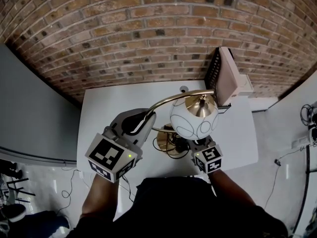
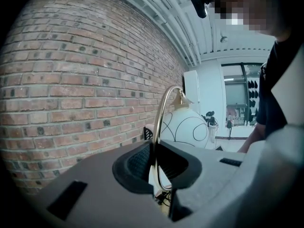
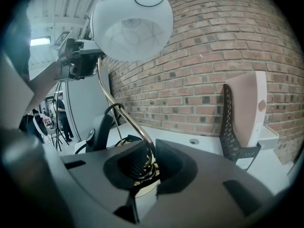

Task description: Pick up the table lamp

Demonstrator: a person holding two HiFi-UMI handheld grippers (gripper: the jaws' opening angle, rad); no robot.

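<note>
**A:** Where is the table lamp (image 1: 194, 119) right now?

**B:** Over the middle of the white table (image 1: 101, 108), a little nearer the front edge than the back edge, which runs along the brick wall (image 1: 148, 33). Its round brass base (image 1: 165, 141) lies between the two grippers, with a black cable (image 3: 113, 109) looped beside it.

**A:** Is the base down on the tabletop or off it?

**B:** I can't tell. The shade and the grippers cover most of it in every view.

**A:** What is the left gripper (image 1: 144, 120) doing?

**B:** Its jaws are closed on the thin brass stem (image 2: 164, 108), partway up where the stem starts to arch. In the left gripper view the stem rises out of the narrow gap between the two dark pads and curves over to the right.

**A:** And the right gripper (image 1: 192, 144)?

**B:** It is clamped on the same stem, low down and just above the base. The right gripper view shows the brass rod pinched between the pads, with the base's brass rings beneath them.

**A:** And the shade (image 3: 132, 23)?

**B:** It is a white globe with thin black ovals drawn on it, hanging from the far end of the arch. In the head view it sits just beyond the right gripper's jaws.

**A:** Is anything else on the table?

**B:** A pale flat panel (image 1: 229, 76) stands upright against a black mesh stand (image 1: 214, 68) at the back right corner. There is also a small round hole (image 1: 184, 89) near the middle of the back edge, apart from the lamp's base
</note>
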